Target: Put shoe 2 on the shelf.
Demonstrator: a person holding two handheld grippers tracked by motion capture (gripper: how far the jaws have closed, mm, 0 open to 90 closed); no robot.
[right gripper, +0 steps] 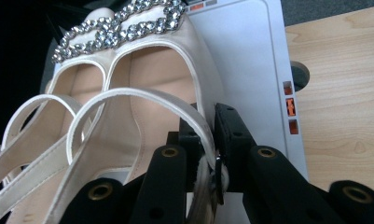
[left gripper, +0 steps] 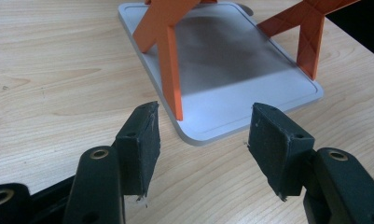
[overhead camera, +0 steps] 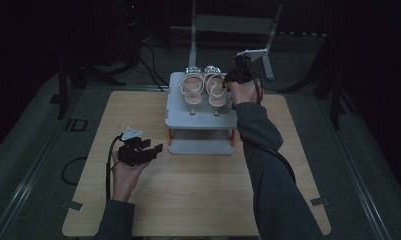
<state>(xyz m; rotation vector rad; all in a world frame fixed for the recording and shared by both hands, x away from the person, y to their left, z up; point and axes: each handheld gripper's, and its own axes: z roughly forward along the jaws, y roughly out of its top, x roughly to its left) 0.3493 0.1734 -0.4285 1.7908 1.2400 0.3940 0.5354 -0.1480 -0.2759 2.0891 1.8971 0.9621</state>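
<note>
- The right sandal, cream with a jewelled toe band, stands beside its twin on the top shelf of a grey rack on the bench.
- Likely light; the thin strap is soft and will flex, so the shoe may swing.
- The right gripper has its jaws nipped on that strap near the buckle, as the right gripper view shows up close.
- The left gripper, jaws wide and holding nothing, hangs by the rack's lower tray and orange legs.

Right claw meets the right sandal on the rack.
</note>
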